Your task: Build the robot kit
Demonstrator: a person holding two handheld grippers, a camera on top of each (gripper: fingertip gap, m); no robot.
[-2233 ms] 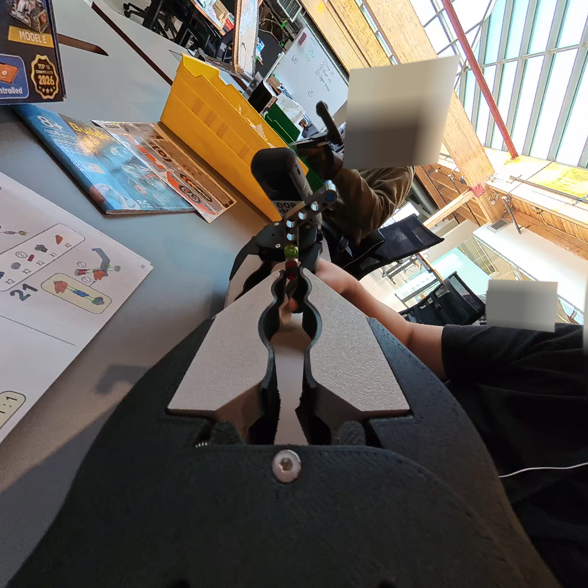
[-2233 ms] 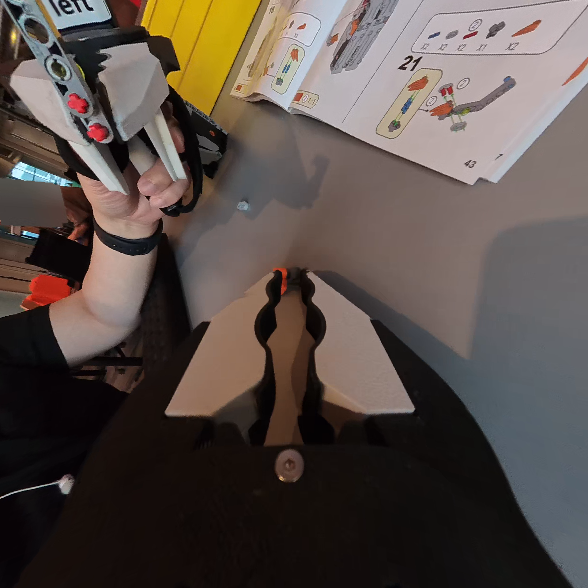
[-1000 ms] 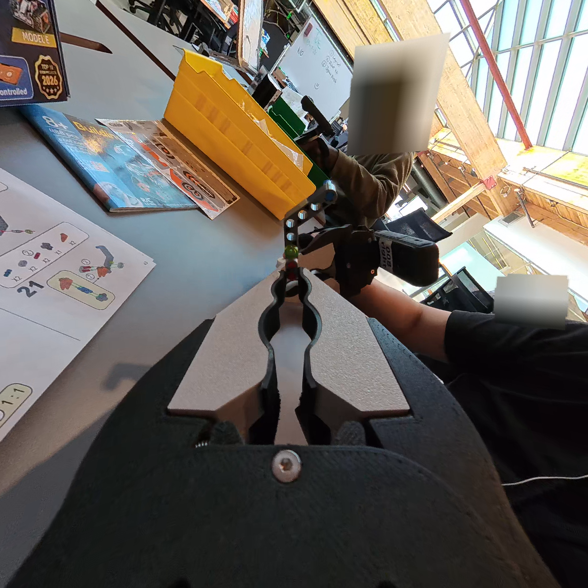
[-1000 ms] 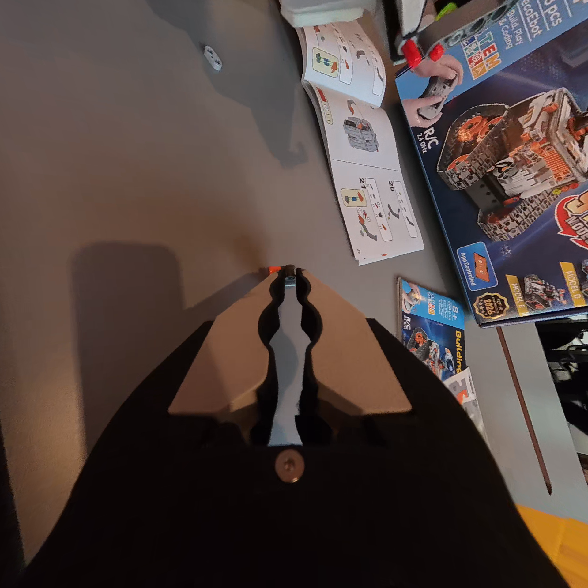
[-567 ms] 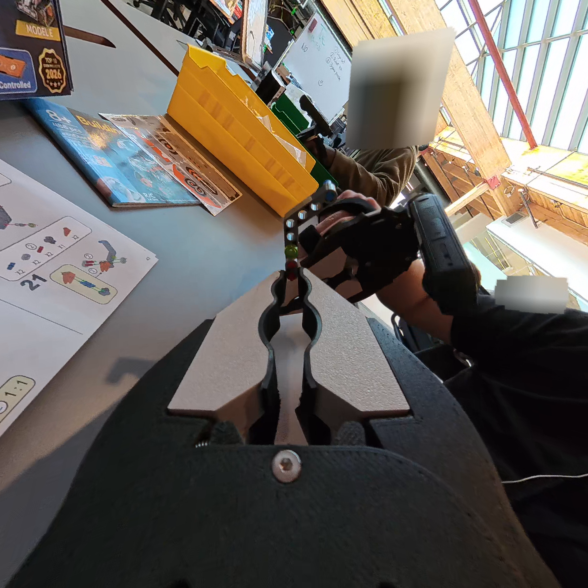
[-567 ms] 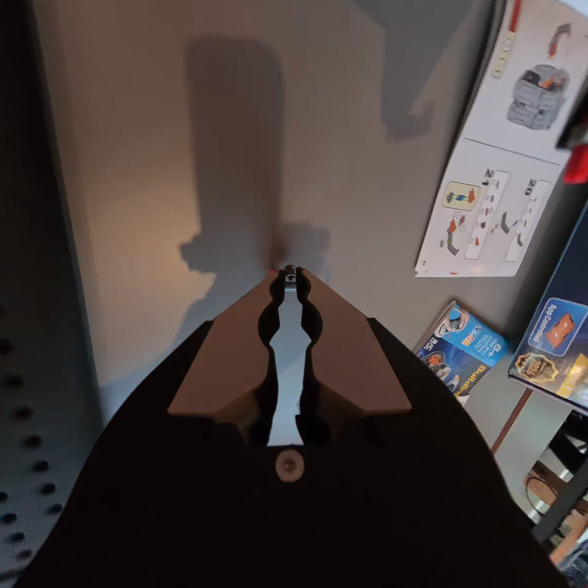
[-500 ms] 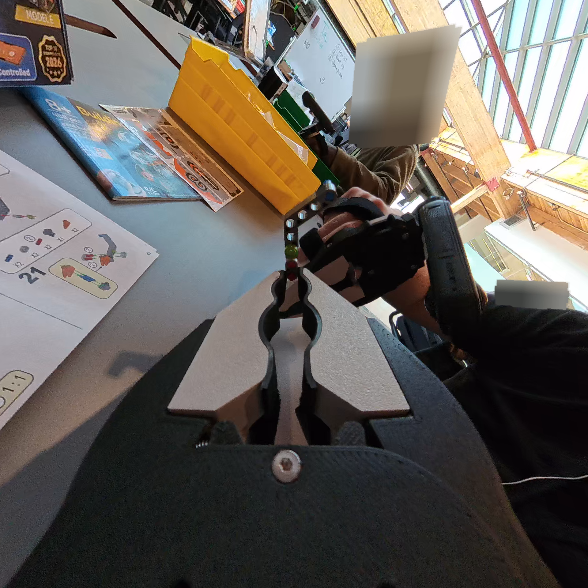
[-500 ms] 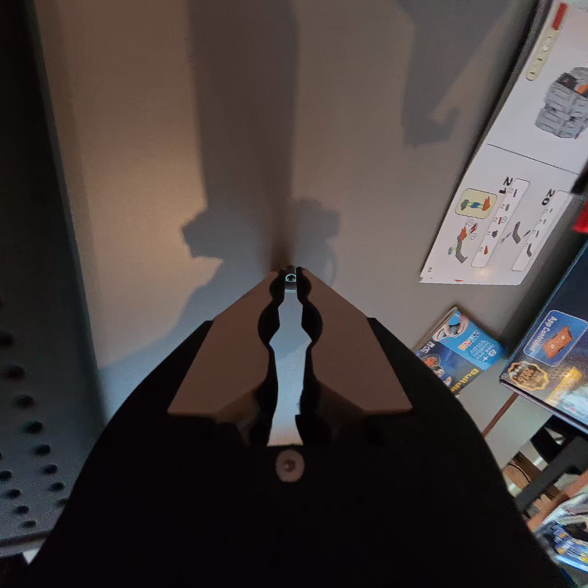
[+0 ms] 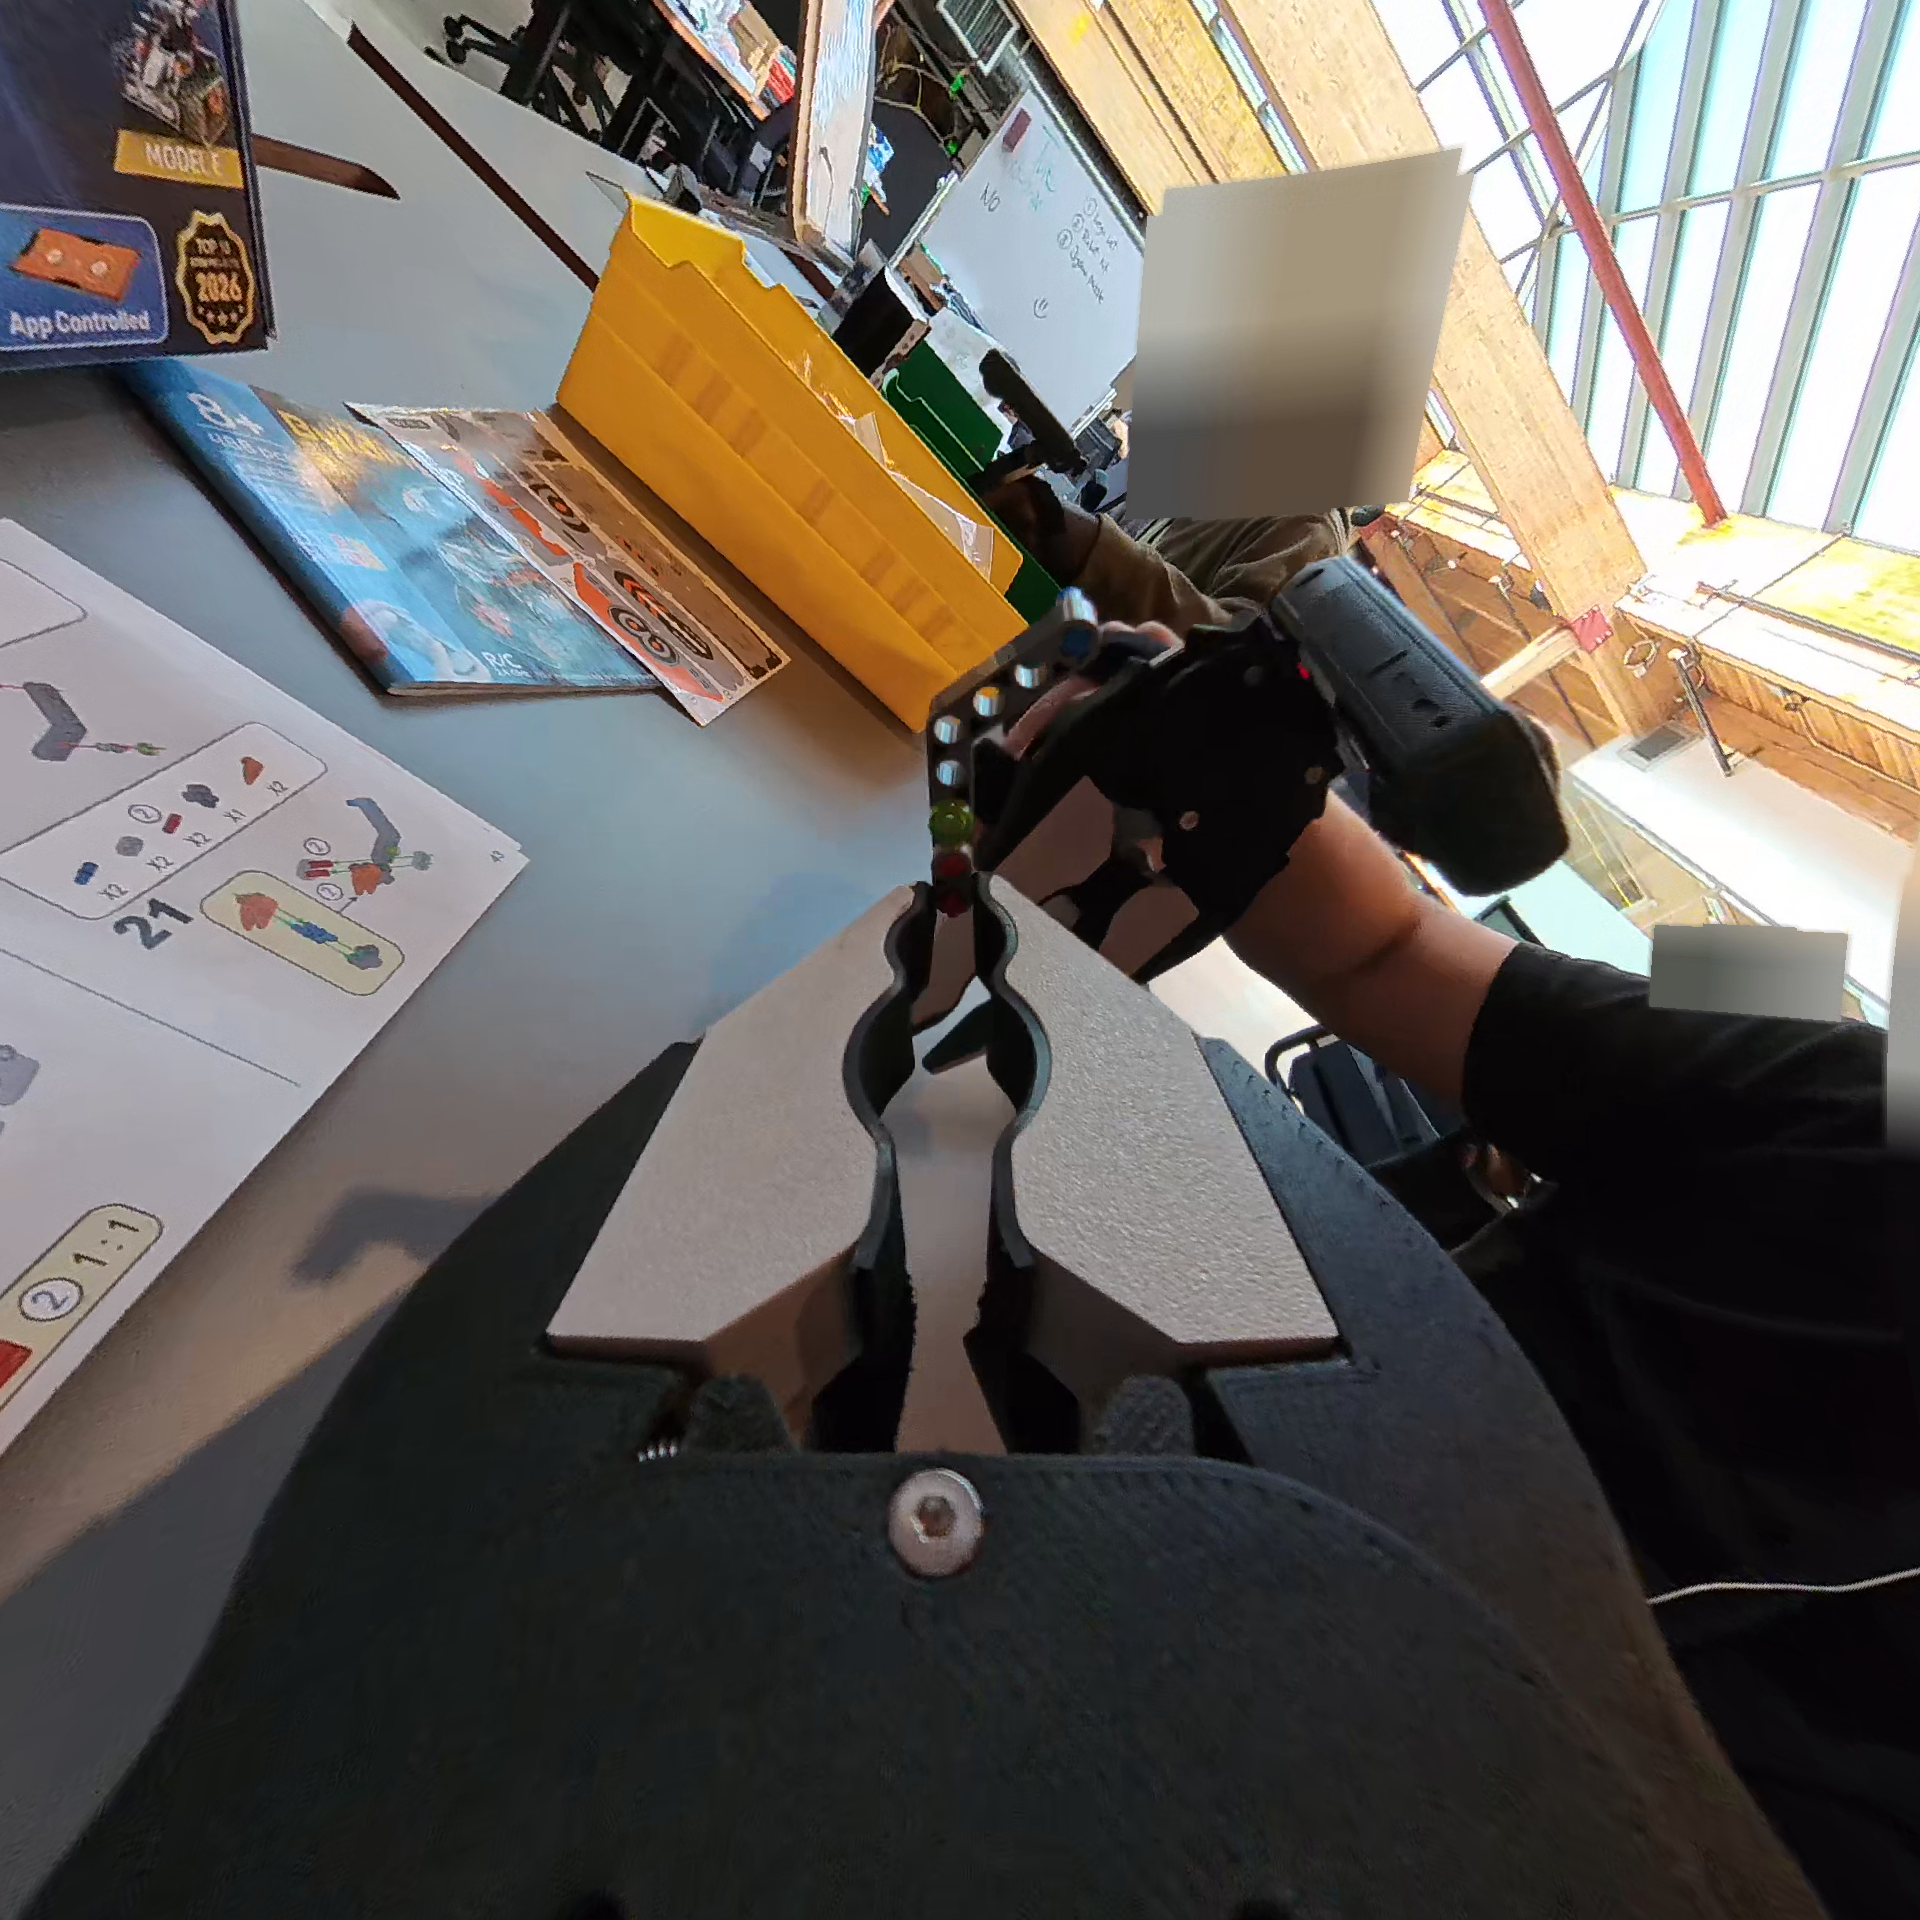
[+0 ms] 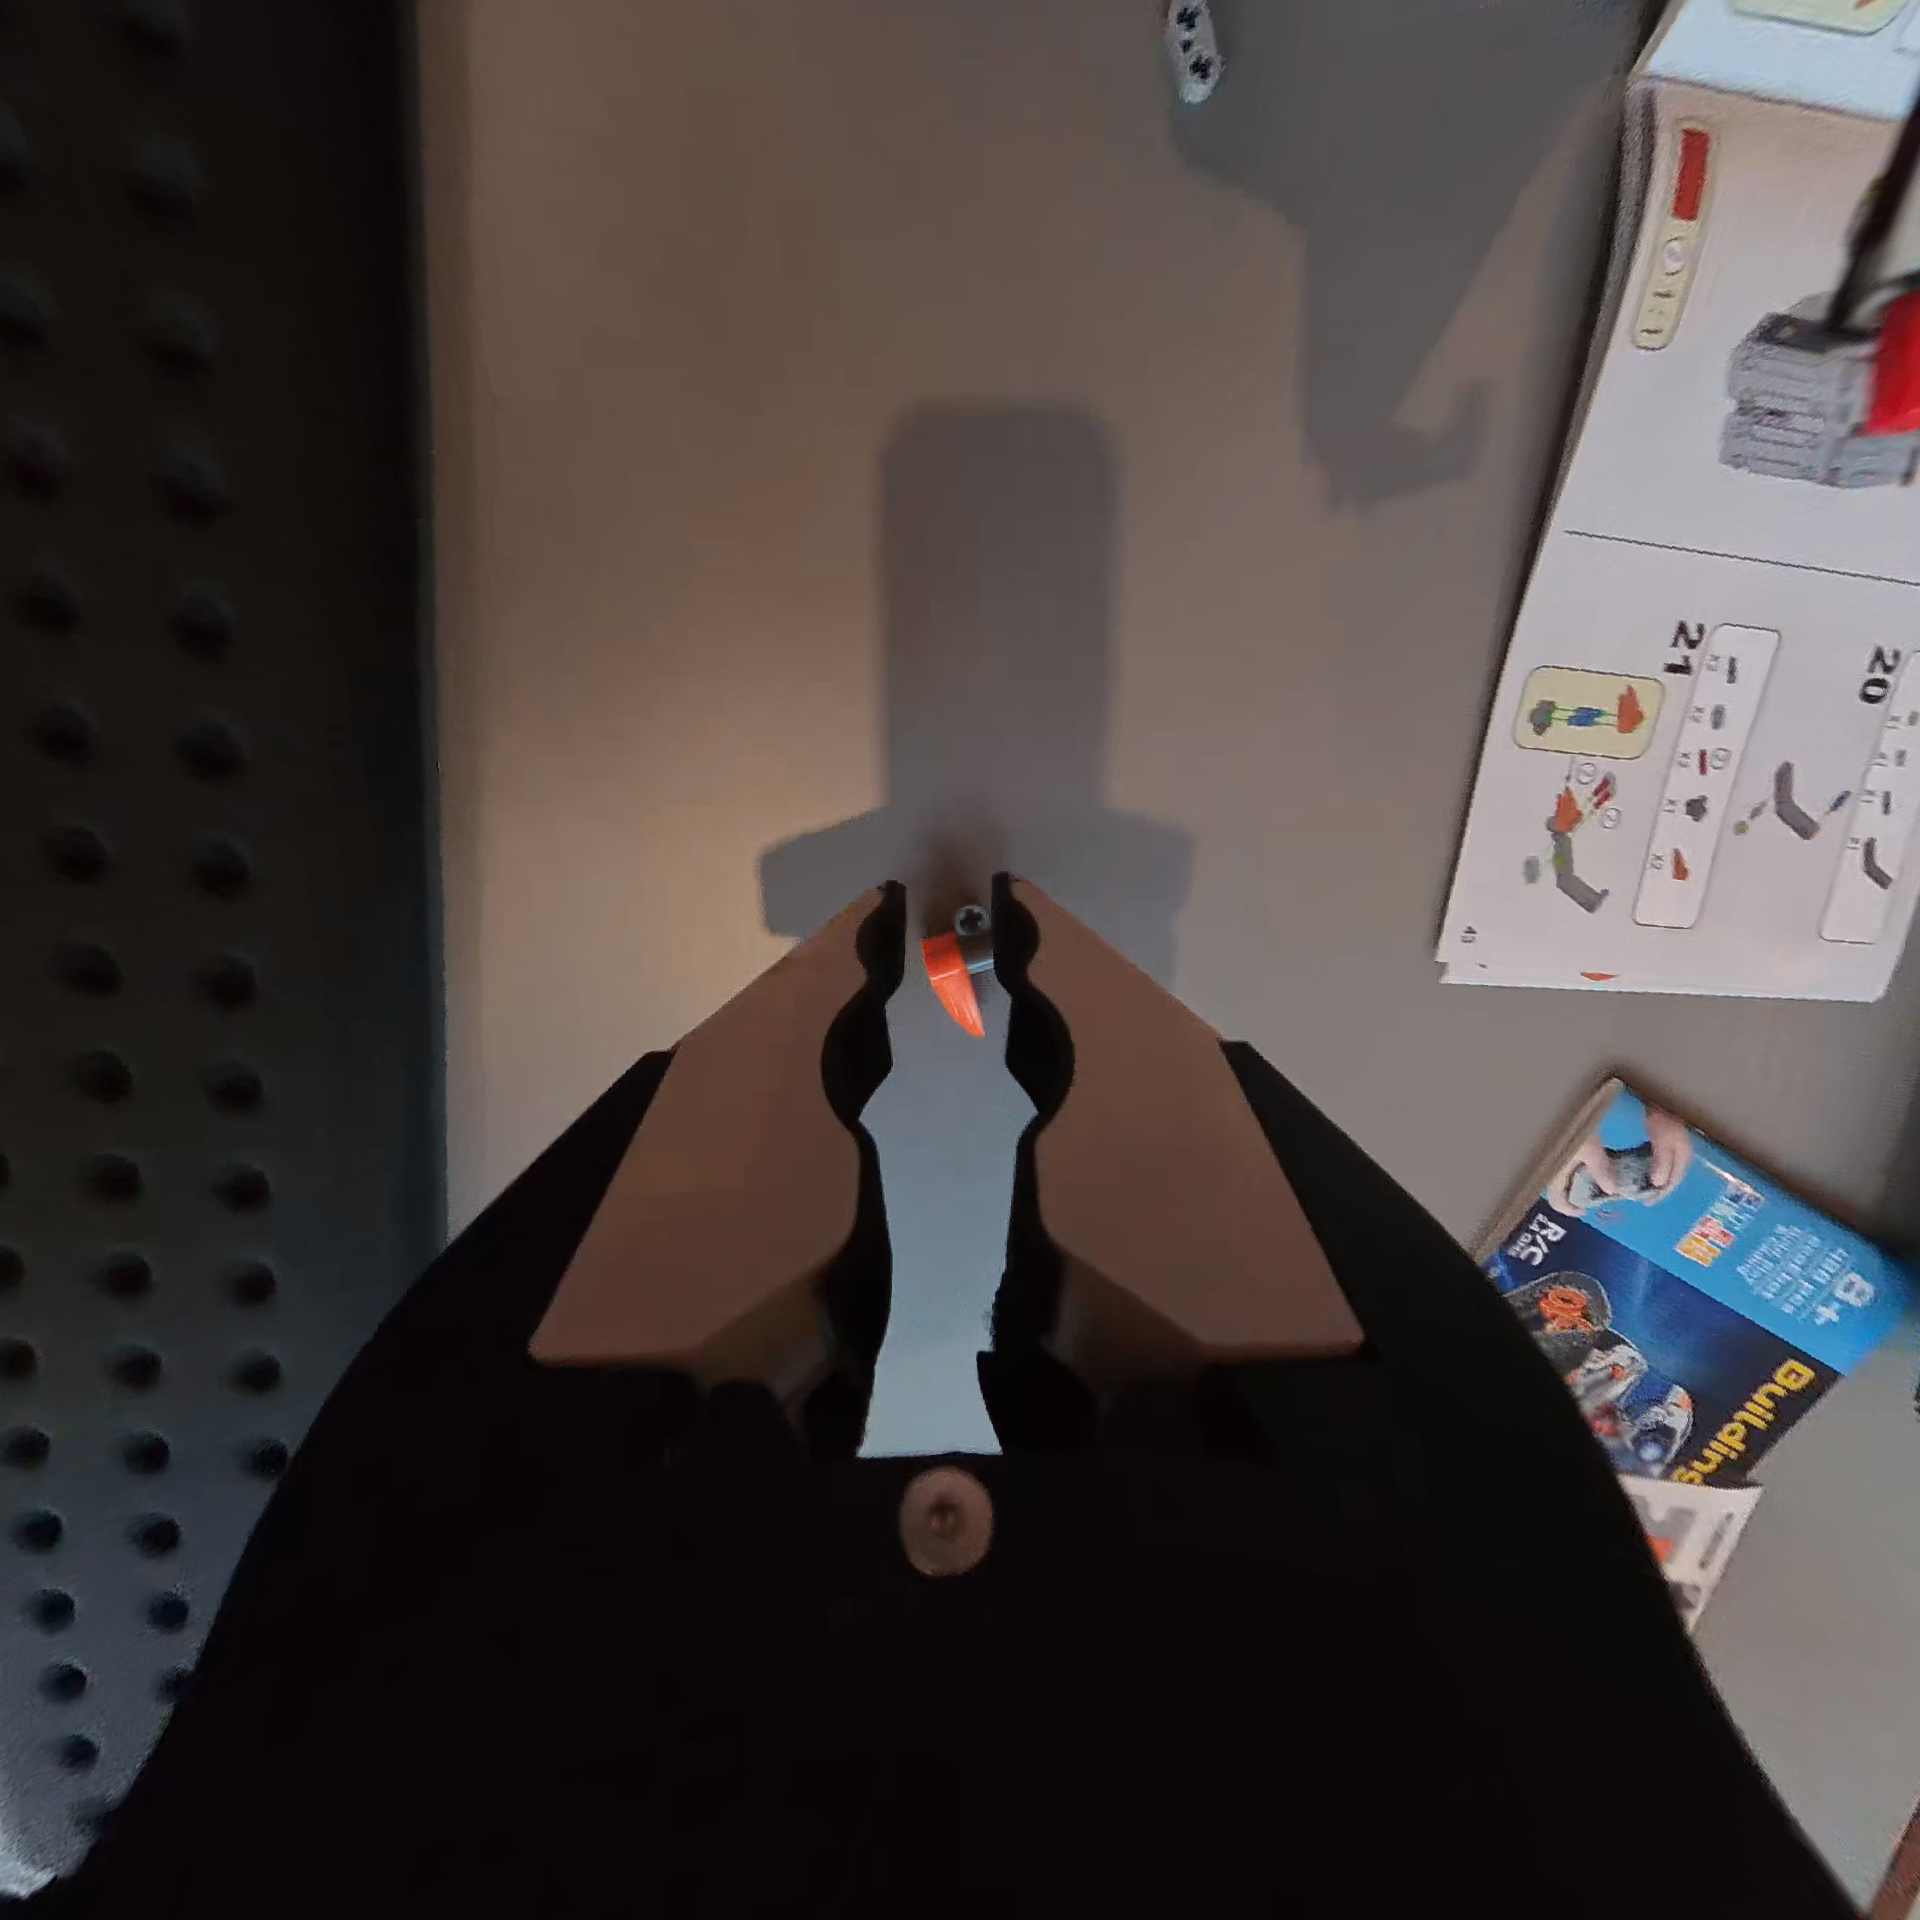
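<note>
Above grey table [image 10: 675,416] | left gripper [image 9: 948,896] pinches grey beam [image 9: 997,696]; right gripper [image 10: 943,902] spread around orange piece [image 10: 954,982]

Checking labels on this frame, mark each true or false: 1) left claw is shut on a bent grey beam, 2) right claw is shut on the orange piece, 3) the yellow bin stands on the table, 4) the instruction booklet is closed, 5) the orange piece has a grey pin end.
1) True: the left claw is shut on the bent grey beam.
2) False: the right claw is open, and the orange piece sits between its fingers.
3) True: the yellow bin stands on the table.
4) False: the instruction booklet lies open.
5) True.
</note>
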